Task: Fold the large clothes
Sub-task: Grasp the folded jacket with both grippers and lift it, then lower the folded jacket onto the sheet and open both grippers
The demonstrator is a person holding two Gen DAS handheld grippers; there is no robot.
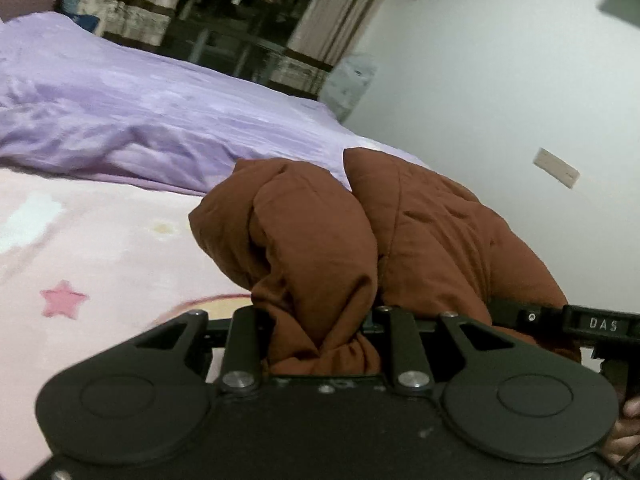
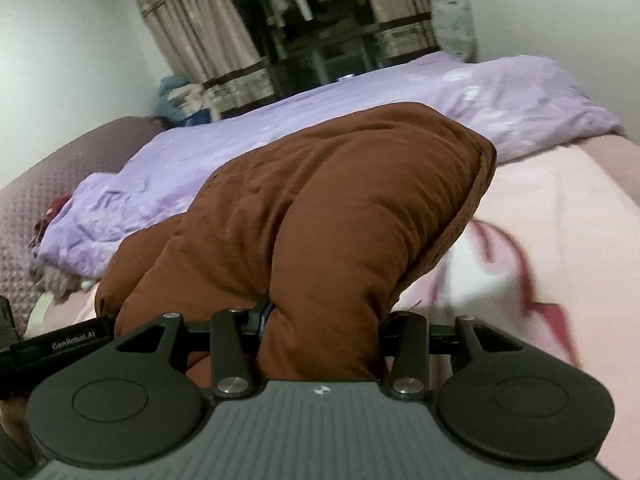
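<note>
A padded rust-brown jacket (image 1: 360, 232) is bunched up over a pink bed sheet (image 1: 80, 240). My left gripper (image 1: 320, 340) is shut on a fold of the jacket, and the cloth bulges up between its jaws. In the right wrist view the same brown jacket (image 2: 340, 208) fills the middle, with a ribbed hem edge at its right. My right gripper (image 2: 320, 336) is shut on a thick fold of it. The fingertips of both grippers are hidden by the cloth. The other gripper's black body (image 1: 580, 324) shows at the right edge of the left view.
A lilac quilt (image 1: 140, 112) lies crumpled across the back of the bed, also in the right wrist view (image 2: 400, 104). Beyond it are beige curtains (image 2: 208, 32) and a dark window. A white wall (image 1: 500, 80) stands at the right. The pink sheet (image 2: 560, 220) has star prints.
</note>
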